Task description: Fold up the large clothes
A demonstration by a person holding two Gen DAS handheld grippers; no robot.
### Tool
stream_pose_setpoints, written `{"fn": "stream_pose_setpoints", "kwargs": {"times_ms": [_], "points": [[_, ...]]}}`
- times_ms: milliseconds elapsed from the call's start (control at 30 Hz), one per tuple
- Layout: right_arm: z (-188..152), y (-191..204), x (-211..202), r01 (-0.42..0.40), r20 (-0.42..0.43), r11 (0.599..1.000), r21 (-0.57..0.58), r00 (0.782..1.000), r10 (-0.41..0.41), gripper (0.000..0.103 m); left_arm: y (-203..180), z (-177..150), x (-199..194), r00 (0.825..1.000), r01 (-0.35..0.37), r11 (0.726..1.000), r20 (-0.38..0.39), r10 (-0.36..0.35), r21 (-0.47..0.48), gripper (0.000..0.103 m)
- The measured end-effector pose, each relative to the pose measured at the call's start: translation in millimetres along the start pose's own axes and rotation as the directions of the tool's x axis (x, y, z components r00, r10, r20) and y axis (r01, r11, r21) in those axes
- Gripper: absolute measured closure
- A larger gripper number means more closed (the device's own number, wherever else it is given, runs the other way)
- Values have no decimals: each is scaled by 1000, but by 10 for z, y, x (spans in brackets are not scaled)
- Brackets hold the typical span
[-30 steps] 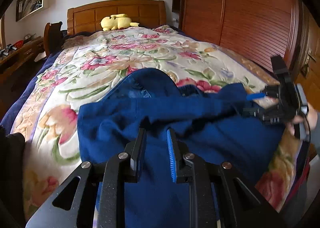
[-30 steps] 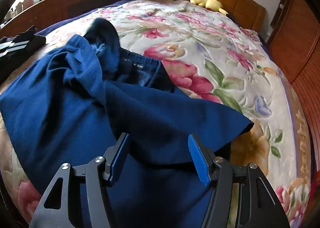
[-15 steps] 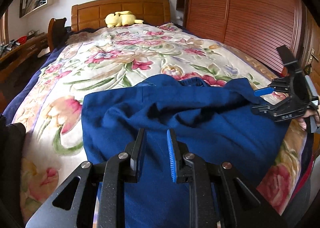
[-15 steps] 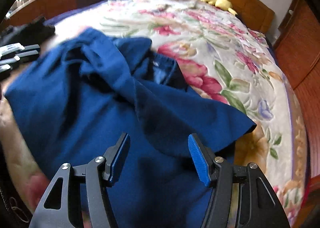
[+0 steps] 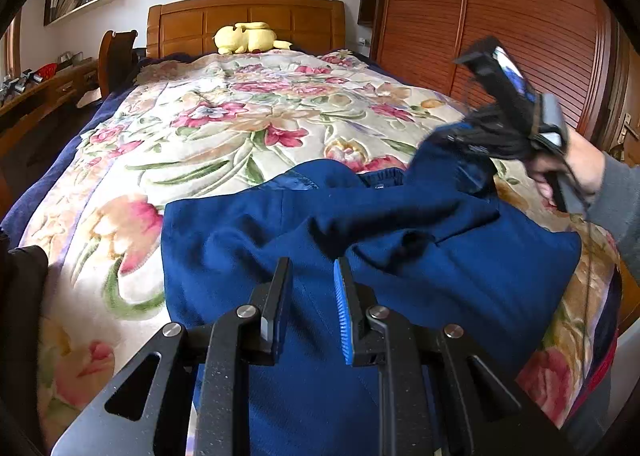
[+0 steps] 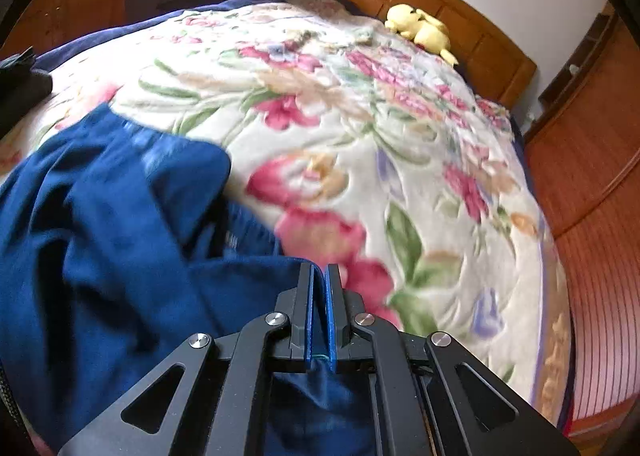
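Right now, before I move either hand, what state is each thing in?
right gripper: shut on a corner of the garment, lifting it.
left gripper: open, nothing between its fingers, above the garment.
blue garment: rumpled, partly folded over itself, on the bed.
floral bedspread: spread flat.
yellow plush toy: lying by the headboard.

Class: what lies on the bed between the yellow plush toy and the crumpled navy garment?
Only bare floral quilt between yellow plush toy and crumpled navy garment; both views show it.
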State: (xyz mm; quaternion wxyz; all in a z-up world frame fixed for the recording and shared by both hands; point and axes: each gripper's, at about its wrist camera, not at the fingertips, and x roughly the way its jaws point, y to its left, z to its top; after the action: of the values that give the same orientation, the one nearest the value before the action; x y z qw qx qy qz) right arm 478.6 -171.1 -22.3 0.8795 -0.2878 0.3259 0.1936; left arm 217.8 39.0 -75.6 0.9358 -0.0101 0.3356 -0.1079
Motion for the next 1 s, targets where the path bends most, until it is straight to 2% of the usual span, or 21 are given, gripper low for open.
{"fn": "stream_pose_setpoints", "kwargs": {"times_ms": [133, 233, 300, 367, 500, 567, 600, 667, 733, 867, 1000], "points": [[160, 117, 104, 51, 38, 999, 8, 998, -51, 97, 6, -1, 4, 1000, -1, 1000, -3, 1, -2, 81], [225, 177, 110, 53, 56, 998, 43, 997, -56, 76, 17, -13, 3, 1000, -5, 1000, -6, 5, -5, 81], [205, 203, 64, 51, 97, 997, 56, 994, -56, 55, 25, -12, 1, 1000, -7, 1000, -5, 7, -9, 81], [182, 209, -11, 27, 116, 997, 72, 993, -35, 49, 34, -11, 10, 1000, -13, 1000, -7, 13, -12, 81], [96, 205, -200, 12, 140, 997, 81, 990, -23, 45, 50, -6, 11, 1000, -13, 1000, -4, 13, -18, 81], [62, 190, -245, -36, 136, 996, 85, 990, 24, 45, 54, -5, 15, 1000, -13, 1000, -5, 13, -20, 81], [36, 204, -251, -85, 123, 993, 85, 990, 74, 44, 53, -5, 15, 1000, -13, 1000, -5, 13, -20, 81], [-50, 253, -193, -166, 82, 983, 79, 984, 159, 44, 54, -3, 16, 1000, -14, 1000, -5, 14, -19, 81], [-165, 343, -115, -209, 41, 976, 65, 977, 207, 44, 54, -2, 15, 1000, -13, 1000, -5, 13, -18, 81], [-367, 457, 108, -314, -38, 945, 90, 947, 318, 44, 80, 3, 23, 1000, -15, 1000, -5, 15, -27, 81], [-518, 551, 343, -328, -136, 941, 76, 932, 336, 45, 89, 2, 22, 1000, -15, 999, -5, 15, -28, 81]]}}
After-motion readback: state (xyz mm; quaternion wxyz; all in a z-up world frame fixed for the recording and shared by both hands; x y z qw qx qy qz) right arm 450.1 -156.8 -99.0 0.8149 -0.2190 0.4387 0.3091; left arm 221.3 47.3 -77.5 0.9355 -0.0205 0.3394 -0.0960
